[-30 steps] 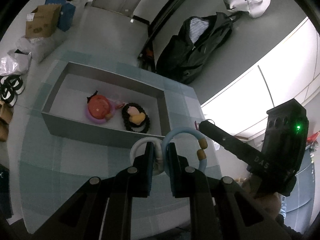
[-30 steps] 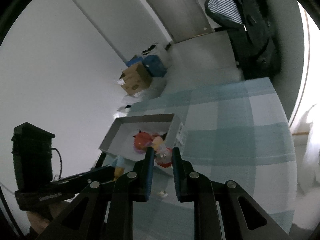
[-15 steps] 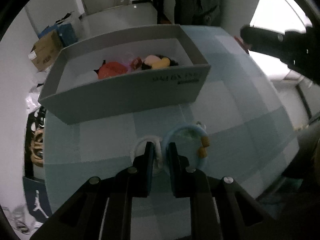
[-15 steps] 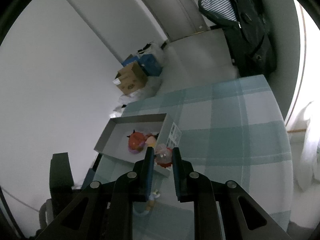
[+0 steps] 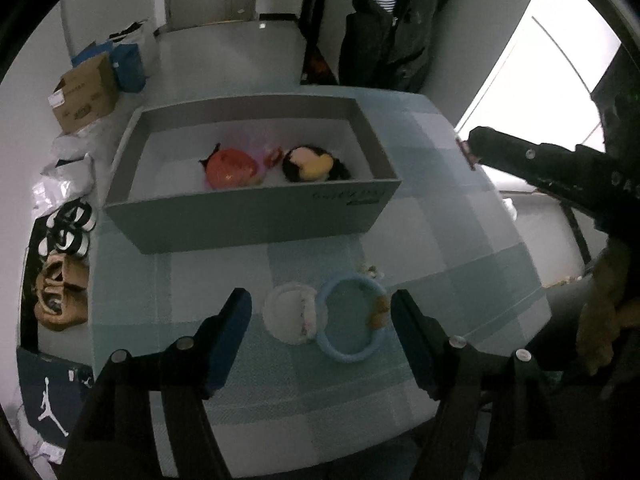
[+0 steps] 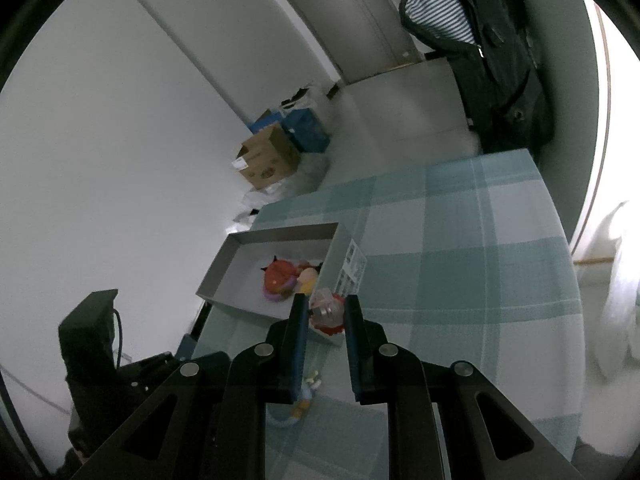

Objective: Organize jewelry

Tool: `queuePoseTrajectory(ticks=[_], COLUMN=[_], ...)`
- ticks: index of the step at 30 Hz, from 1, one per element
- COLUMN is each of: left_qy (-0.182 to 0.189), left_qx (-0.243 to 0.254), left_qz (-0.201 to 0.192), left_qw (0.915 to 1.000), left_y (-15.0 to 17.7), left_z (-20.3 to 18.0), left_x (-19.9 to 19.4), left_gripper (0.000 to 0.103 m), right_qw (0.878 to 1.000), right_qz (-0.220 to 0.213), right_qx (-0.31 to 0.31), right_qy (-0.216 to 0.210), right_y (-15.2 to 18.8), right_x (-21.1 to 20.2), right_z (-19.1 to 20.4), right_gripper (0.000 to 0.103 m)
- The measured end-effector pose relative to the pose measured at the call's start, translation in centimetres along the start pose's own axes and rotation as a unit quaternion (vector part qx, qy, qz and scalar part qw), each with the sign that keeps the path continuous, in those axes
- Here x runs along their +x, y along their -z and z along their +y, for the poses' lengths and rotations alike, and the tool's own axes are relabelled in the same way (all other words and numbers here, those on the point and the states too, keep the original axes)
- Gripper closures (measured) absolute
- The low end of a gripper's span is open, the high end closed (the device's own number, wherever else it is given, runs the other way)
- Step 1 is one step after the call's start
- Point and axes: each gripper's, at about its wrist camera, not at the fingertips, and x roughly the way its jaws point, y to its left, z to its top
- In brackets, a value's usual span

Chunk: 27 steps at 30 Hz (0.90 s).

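A grey box stands on the checked blue tablecloth and holds an orange piece and a black-and-yellow piece. A white bracelet and a light blue bracelet lie side by side on the cloth in front of the box. My left gripper is open wide above them, a finger on each side, holding nothing. My right gripper is shut on a small red-and-clear jewelry piece, held above the box's near right corner. The right gripper also shows in the left wrist view.
The table's edges run close on the left and near side. Shoes and a cardboard carton sit on the floor to the left. A dark jacket hangs behind the table. A tiny loose piece lies near the blue bracelet.
My left gripper has opened and let go of the white bracelet, which now lies on the cloth beside the blue one. The right gripper still holds its piece, nearly unmoved.
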Motion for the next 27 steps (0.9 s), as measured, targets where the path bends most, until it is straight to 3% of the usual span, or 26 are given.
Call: queuePoseTrajectory(ticks=[4,10,11,12,14,19,22,23,27], left_qy=[0.008,0.01,0.004,-0.001,-0.022,-0.026,-0.026,-0.022,0.033], left_qx=[0.04,0.085,0.094,0.103,0.119,0.114,0.105,0.1,0.05], left_qz=[0.003,0.041,0.048,0.058,0.085,0.087,0.092,0.096,0.096], left_qw=[0.9992,0.9955,0.9944,0.993,0.989,0.9894,0.9898,0.9902,0.9935], left_y=[-1.4,-2.7,-2.7,-2.6,-2.4,-2.5,-2.7,-2.8,-2.9], left_z=[-1.7,-3.9,-4.2,-4.7,-5.2,-5.2,-5.2,-5.1,-3.6], left_x=[1.3,4.4,4.9,5.2,6.4,6.8,6.6,6.6,5.8], left_gripper=[0.035,0.036,0.046,0.064,0.076,0.076,0.084,0.095,0.1], right_qw=[1.0,1.0,1.0,1.0,1.0,1.0,1.0,1.0,1.0], right_qz=[-0.002,-0.012,-0.012,-0.011,-0.009,-0.009,-0.011,-0.011,-0.014], right_qx=[0.003,0.012,0.015,0.017,0.024,0.028,0.027,0.026,0.027], right_qy=[-0.002,0.003,0.006,0.008,0.01,0.01,0.008,0.007,0.004], right_y=[-0.1,-0.2,-0.1,-0.2,-0.2,-0.3,-0.3,-0.3,-0.4], right_x=[-0.3,-1.3,-1.3,-1.4,-1.4,-1.7,-1.7,-1.8,-1.9], right_z=[-0.1,-1.0,-1.3,-1.5,-2.0,-2.2,-2.1,-2.0,-2.0], right_gripper=[0.086,0.086,0.086,0.086,0.086,0.086,0.086,0.086,0.086])
